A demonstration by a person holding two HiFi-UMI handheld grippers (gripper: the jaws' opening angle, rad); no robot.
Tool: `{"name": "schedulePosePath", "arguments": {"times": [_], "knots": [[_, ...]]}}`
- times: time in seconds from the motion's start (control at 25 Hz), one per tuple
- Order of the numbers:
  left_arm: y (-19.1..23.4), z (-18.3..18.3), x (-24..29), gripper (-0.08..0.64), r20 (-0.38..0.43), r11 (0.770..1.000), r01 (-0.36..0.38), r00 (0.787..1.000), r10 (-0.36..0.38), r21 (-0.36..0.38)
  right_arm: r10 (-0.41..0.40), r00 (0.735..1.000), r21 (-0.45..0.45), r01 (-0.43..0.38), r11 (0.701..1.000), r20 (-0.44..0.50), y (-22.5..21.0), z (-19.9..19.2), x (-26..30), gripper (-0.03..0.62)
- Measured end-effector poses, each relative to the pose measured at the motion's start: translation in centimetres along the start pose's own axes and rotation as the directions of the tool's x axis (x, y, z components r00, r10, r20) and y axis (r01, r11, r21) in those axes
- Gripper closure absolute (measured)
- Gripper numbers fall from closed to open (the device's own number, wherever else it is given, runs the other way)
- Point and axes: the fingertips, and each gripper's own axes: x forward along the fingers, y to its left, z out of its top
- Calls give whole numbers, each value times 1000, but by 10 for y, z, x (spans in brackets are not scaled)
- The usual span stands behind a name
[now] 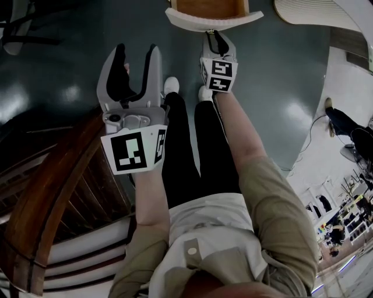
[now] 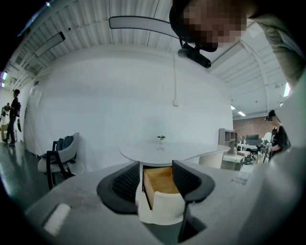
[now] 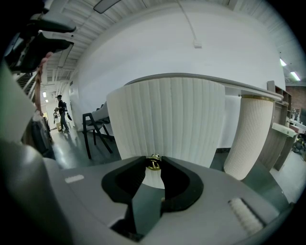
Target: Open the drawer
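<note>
The drawer [image 1: 211, 8] stands pulled out of a white round table [image 2: 167, 149], its wooden inside showing behind a white ribbed front [image 1: 213, 21]. In the right gripper view that ribbed front [image 3: 167, 119] fills the middle, with a small gold knob [image 3: 153, 163] on it. My right gripper [image 3: 153, 166] is shut on that knob; in the head view the right gripper [image 1: 217, 36] reaches up to the drawer front. My left gripper [image 1: 137, 56] hangs in the air to the left, open and holding nothing. Between its jaws, farther off, the drawer [image 2: 160, 181] shows in the left gripper view.
A dark wooden chair back [image 1: 58, 192] rises at the lower left of the head view, beside the person's legs [image 1: 192, 145]. A ribbed white table pedestal [image 3: 253, 139] stands right of the drawer. A chair [image 2: 60, 160] stands left of the table. People [image 2: 14, 115] stand far off.
</note>
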Motion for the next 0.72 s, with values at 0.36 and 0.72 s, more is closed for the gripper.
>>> {"name": "schedulePosePath", "arguments": {"times": [0.36, 0.72], "knots": [[2, 2, 2, 348, 10, 1000, -12, 1000, 12, -6, 1, 1000, -12, -1, 1000, 4, 1, -1, -5, 488], [4, 3, 2, 348, 11, 1000, -19, 1000, 19, -3, 5, 1000, -13, -5, 1000, 1, 5, -7, -15, 488]]}}
